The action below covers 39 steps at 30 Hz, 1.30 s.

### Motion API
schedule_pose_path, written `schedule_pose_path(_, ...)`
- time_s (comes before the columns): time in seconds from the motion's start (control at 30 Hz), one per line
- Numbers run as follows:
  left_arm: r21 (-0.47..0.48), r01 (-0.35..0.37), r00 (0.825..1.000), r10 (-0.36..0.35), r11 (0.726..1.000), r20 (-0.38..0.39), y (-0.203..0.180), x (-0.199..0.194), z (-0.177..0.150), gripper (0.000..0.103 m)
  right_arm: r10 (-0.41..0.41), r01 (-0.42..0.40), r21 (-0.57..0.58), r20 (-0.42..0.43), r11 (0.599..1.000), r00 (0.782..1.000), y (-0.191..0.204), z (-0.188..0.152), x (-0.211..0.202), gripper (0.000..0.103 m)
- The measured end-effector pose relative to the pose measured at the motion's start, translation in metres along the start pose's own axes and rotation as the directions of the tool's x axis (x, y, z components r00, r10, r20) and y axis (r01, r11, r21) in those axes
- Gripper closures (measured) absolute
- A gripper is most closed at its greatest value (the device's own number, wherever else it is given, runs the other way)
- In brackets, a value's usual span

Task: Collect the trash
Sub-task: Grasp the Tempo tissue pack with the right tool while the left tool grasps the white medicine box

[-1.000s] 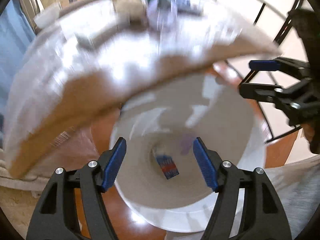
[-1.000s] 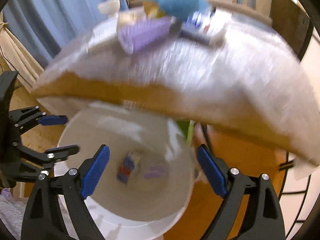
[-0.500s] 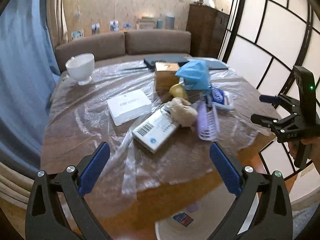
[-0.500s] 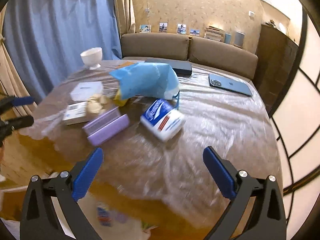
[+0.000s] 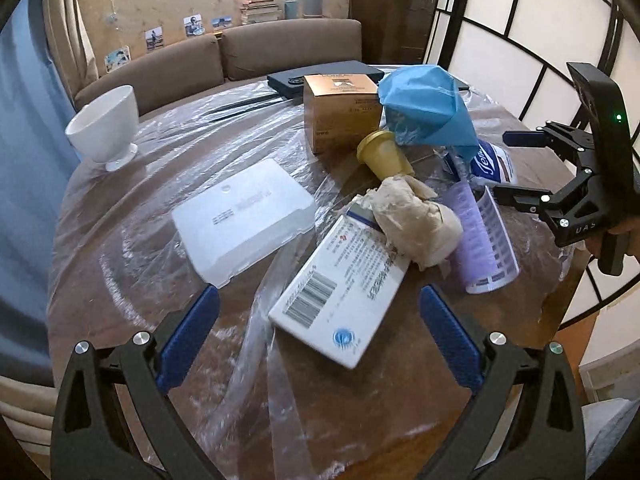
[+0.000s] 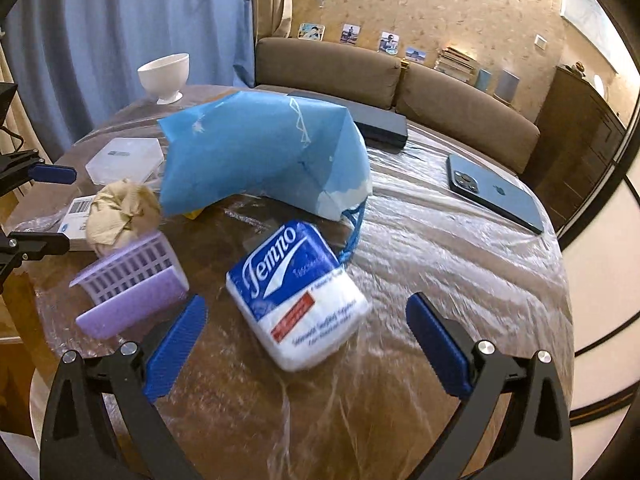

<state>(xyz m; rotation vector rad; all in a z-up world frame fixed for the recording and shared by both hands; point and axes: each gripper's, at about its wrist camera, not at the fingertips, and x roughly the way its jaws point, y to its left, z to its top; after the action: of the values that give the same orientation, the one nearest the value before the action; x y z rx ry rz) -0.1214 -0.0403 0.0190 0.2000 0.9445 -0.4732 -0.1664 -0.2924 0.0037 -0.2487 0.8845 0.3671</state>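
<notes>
Left gripper: the black left gripper with blue pads [image 5: 318, 334] hangs over the near edge of the round brown table under clear plastic film [image 5: 120, 280], its jaws spread wide with nothing between them.
Right gripper: the black right gripper with blue pads [image 6: 306, 338] also stands fully spread and empty, low over the same table.
White carton: a flat white cardboard box with a barcode [image 5: 340, 292] lies nearest the left gripper; probably light and stiff, best pinched across its narrow sides.
Tissue pack: a soft blue-and-white plastic-wrapped tissue pack [image 6: 296, 296] lies just ahead of the right gripper; likely light, squashy and slick, so a grip across its middle should hold.
Lilac box: a ribbed lilac plastic box lying open [image 6: 130, 288] sits left of the pack; thin and springy, take it by one wall.
Paper wad: a crumpled beige paper wad [image 5: 416, 220] rests on the carton's far end; weightless and soft, any pinch will do.
Yellow cup: a small yellow plastic cup on its side [image 5: 384, 154] may roll.
Blue bag: a crumpled blue paper bag [image 6: 260, 160] sits farther back; light, it would collapse under a pinch.
Not trash, by my reading: the white footed bowl [image 5: 106, 128] and blue phone [image 6: 496, 196] at the far side.
</notes>
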Motion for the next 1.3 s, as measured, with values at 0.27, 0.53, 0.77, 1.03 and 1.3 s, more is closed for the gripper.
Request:
schedule_pose_path(0.27,0.01,0.071,0.997,-0.071,0.997,0.015,0.0,0.008,0.003,0.005,0.051,-0.052,-0.032,-0.019,0.998,0.999,0.009,0.007,0.01,0.012)
schedule_pose_path(0.53,0.099,0.068,0.997,-0.066,0.993,-0.029,-0.013,0.017,0.005,0.033,0.092,-0.094,-0.041,-0.054,0.995,0.994,0.013,0.006,0.016,0.031)
schedule_pose_path(0.77,0.089,0.045,0.999,-0.043,0.995,-0.023,-0.017,0.014,0.003,0.045,0.094,-0.096,-0.029,-0.058,0.995,0.994,0.016,0.005,0.013,0.046)
schedule_pose_path(1.03,0.031,0.028,0.999,-0.028,0.999,-0.024,-0.016,0.005,-0.004,0.047,0.097,-0.095,0.048,-0.054,0.994,0.994,0.008,-0.002,0.003,0.053)
schedule_pose_path(1.3,-0.034,0.024,1.0,-0.025,0.999,-0.014,-0.017,-0.011,-0.015,0.048,0.098,-0.093,0.106,-0.04,0.99,0.994,0.004,-0.02,-0.022,0.053)
